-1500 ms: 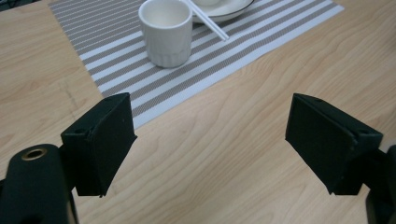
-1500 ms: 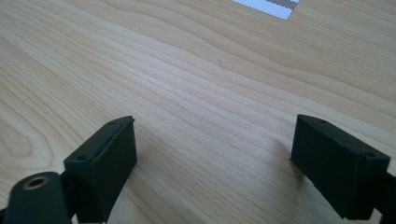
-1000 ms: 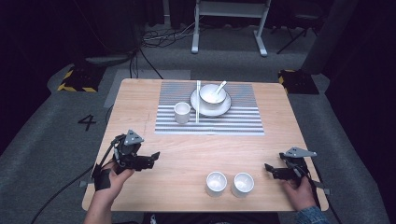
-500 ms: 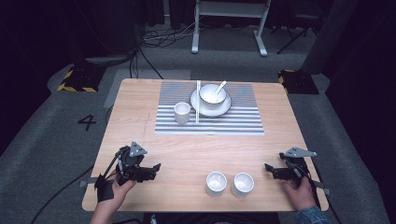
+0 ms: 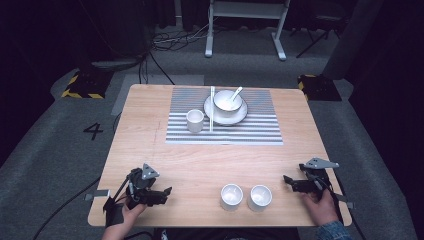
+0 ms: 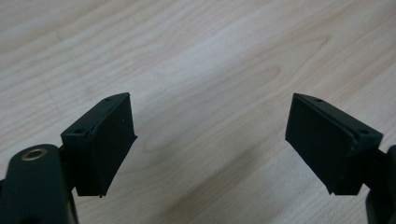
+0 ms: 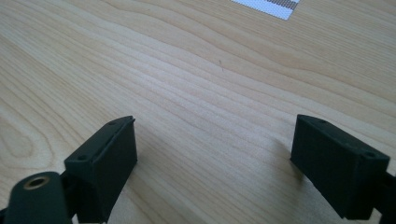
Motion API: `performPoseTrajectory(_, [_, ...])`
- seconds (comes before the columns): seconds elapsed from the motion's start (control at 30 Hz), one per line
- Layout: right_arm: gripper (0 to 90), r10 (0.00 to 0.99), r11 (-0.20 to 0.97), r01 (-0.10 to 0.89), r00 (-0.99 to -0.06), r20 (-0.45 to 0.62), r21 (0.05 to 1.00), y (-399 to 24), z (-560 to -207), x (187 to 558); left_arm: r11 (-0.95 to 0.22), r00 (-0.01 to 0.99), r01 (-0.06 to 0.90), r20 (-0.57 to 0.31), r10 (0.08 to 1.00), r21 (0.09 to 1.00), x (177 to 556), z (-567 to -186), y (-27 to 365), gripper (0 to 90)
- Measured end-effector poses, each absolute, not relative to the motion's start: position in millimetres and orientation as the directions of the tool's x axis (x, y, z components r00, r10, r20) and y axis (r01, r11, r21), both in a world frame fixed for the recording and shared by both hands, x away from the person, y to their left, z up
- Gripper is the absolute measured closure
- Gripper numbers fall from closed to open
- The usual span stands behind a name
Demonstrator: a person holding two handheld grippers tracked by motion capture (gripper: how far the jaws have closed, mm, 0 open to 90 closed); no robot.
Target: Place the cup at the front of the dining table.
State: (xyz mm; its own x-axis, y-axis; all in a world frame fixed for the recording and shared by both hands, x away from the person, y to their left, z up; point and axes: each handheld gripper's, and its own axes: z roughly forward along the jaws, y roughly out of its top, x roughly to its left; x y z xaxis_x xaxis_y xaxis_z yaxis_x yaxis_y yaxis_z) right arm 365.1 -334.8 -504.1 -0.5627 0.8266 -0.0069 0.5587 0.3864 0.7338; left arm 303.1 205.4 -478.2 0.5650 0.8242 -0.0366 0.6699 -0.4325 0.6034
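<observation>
My left gripper (image 5: pixel 166 192) rests low at the table's front left corner, open, with bare wood between its jaws (image 6: pixel 210 140). My right gripper (image 5: pixel 287 180) sits at the front right, also open over bare wood (image 7: pixel 212 154). Two small white cups (image 5: pixel 231 196) (image 5: pixel 260 196) stand side by side near the front edge, between the two grippers. On the striped placemat (image 5: pixel 225 131) at the back stand a white mug (image 5: pixel 195 120), a plate (image 5: pixel 239 116) carrying a bowl (image 5: pixel 226 100) with a spoon (image 5: pixel 236 93), and chopsticks (image 5: pixel 211 110) lying beside the plate.
The wooden table (image 5: pixel 200 160) has open surface between the placemat and the front cups. A corner of the striped placemat (image 7: pixel 268 7) appears at the top of the right gripper view. Cables and a metal stand (image 5: pixel 245 25) lie on the floor beyond the table.
My left gripper has moved back toward the front left corner and lowered to the table. The right gripper has stayed still.
</observation>
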Motion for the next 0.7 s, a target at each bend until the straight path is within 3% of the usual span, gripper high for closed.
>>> performPoseTrajectory(0.7, [14.8, 0.825, 0.389, 0.556, -0.565, -0.009, 0.734, -334.8, -504.2, 364.7, -0.395, 0.559, 0.622, -0.029, 0.829, 0.676, 293.0, -504.1, 202.7, 11.5])
